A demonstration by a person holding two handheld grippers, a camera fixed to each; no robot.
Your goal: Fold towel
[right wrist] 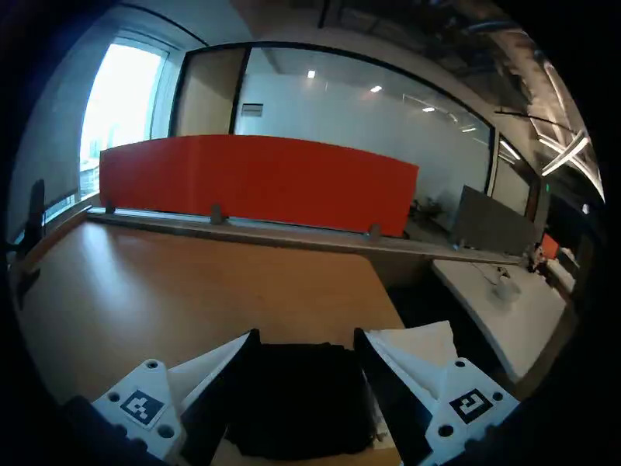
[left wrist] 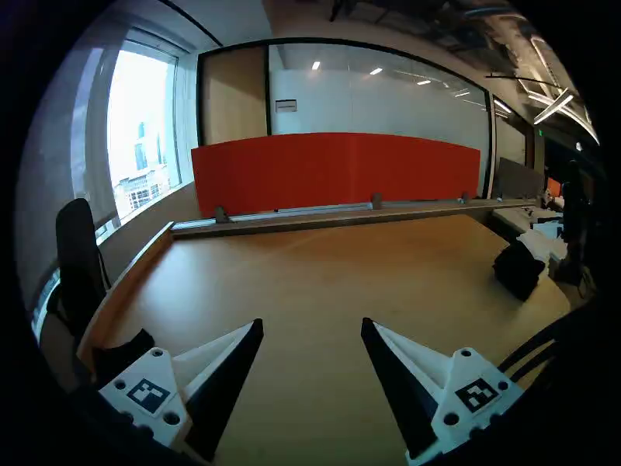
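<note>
A black towel (right wrist: 299,396) lies crumpled on the wooden table (right wrist: 194,287) near its right end. My right gripper (right wrist: 307,332) is open, with a finger on each side of the towel and neither pressing on it. In the left gripper view a black bundle (left wrist: 518,268), likely the same towel, sits at the table's far right edge. My left gripper (left wrist: 311,322) is open over bare wood (left wrist: 326,264), well apart from that bundle, with nothing between its fingers.
A red divider panel (left wrist: 334,171) (right wrist: 256,182) runs along the table's back edge. A black chair (left wrist: 78,248) stands at the left by the window. Beyond the right end, across a gap, is a white desk (right wrist: 504,311) with small items.
</note>
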